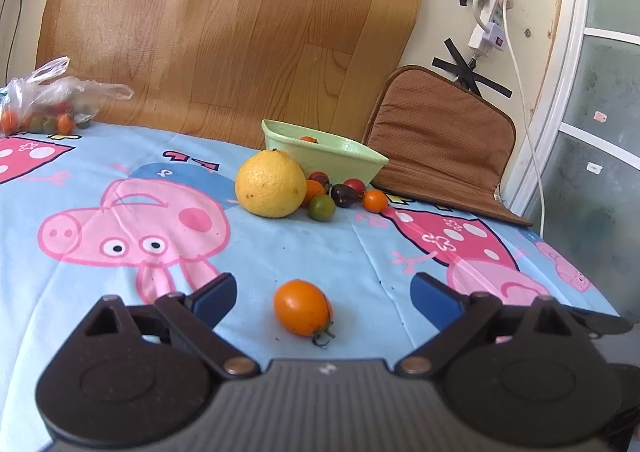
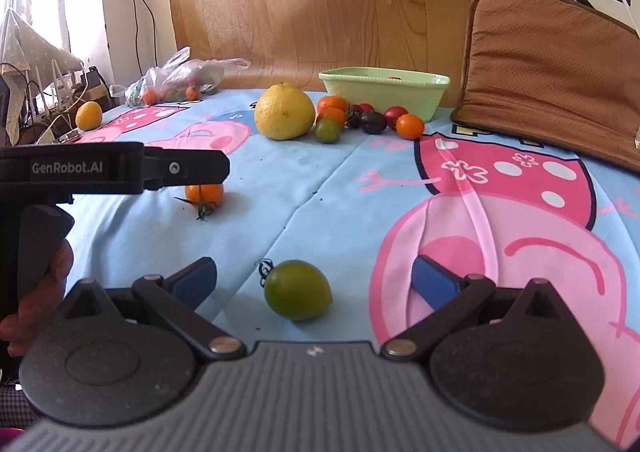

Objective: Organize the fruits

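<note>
While both jaws gape wide, empty, left gripper (image 1: 324, 294) brackets an orange tomato (image 1: 302, 312) — right gripper (image 2: 316, 278), a green tomato (image 2: 297, 295), w/ bowl (image 2: 384, 90) far.

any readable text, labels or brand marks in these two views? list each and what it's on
"GenRobot.AI": white print on the side of the left gripper, seen in the right wrist view.
Small white mark on each gripper's grey ribbed body: a logo, not readable as text.
Coloured shapes on the blue cartoon tablecloth near the green basin: too distorted to read.
Nothing else legible.
</note>
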Demonstrator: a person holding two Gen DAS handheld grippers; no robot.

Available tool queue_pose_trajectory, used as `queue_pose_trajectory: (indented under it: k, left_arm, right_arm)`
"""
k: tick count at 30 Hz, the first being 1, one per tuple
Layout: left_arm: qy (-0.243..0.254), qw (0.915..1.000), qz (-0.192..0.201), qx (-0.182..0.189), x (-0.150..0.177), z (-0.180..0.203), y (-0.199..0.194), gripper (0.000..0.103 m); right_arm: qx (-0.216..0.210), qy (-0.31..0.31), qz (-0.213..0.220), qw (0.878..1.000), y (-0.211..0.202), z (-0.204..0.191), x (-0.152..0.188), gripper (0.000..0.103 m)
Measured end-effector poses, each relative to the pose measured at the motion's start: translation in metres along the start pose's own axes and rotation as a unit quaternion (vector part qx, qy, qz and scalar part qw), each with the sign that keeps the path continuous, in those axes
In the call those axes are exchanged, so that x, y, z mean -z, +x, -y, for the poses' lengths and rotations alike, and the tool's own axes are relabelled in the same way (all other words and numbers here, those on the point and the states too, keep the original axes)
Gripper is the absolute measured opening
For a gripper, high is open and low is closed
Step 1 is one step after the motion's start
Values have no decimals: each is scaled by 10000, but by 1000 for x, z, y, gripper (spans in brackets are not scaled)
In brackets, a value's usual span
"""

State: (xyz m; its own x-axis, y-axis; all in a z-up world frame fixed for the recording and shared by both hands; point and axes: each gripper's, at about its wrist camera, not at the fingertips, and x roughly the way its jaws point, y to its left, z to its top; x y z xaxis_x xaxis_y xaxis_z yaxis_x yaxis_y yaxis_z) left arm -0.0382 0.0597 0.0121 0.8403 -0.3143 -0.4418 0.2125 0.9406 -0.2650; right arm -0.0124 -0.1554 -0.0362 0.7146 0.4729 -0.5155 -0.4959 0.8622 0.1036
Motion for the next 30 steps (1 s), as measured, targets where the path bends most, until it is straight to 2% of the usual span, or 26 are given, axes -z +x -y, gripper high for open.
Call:
queue_pose_trajectory:
  k: [30]
  left_arm:
    - [-94,9999,67,1,0,-1,-3,98]
  right_arm:
    - [103,-165,-69,9998,3,-6,2,103]
